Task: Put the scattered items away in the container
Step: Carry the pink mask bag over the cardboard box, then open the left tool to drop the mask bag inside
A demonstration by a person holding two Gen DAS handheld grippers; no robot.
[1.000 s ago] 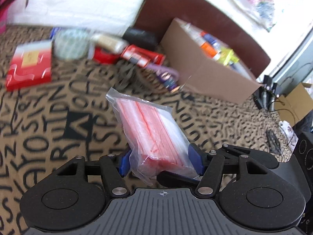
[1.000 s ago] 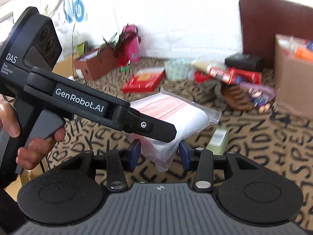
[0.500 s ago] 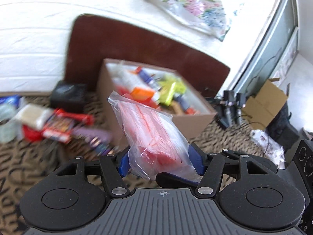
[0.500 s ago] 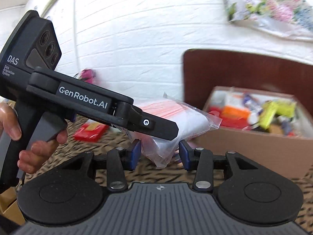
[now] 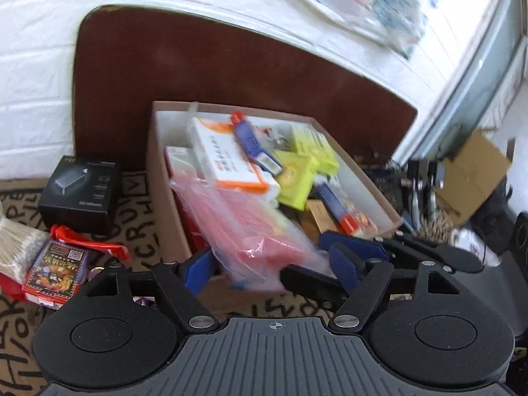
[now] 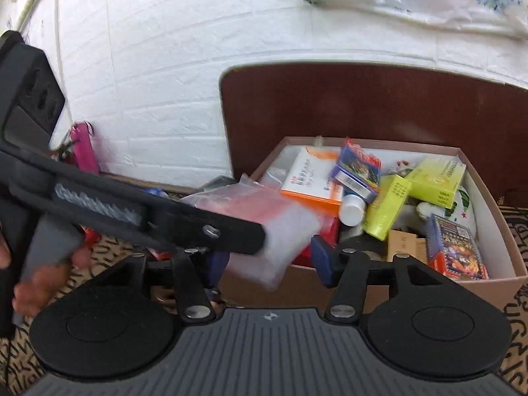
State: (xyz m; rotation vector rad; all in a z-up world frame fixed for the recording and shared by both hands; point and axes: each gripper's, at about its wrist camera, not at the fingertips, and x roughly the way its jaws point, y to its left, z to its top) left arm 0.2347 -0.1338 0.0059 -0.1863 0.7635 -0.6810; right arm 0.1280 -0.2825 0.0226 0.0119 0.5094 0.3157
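Observation:
A clear plastic bag with red contents (image 5: 244,227) lies tilted over the near left rim of the cardboard box (image 5: 165,191), blurred. My left gripper (image 5: 269,265) is open, its blue pads wide on either side of the bag. My right gripper (image 6: 269,260) is open too, with the bag (image 6: 277,221) between its spread pads and the box (image 6: 488,283) right behind. The box holds several items: orange-white and yellow cartons, blue packs, a white bottle.
On the patterned cloth left of the box lie a black box (image 5: 81,191), a red card pack (image 5: 56,269) and cotton swabs (image 5: 16,250). A brown board (image 5: 198,66) leans on the white brick wall behind the box. The left gripper's body (image 6: 132,217) crosses the right wrist view.
Both grippers moved up to the box and opened their jaws. The bag, held by both before, now drops over the box's near left rim.

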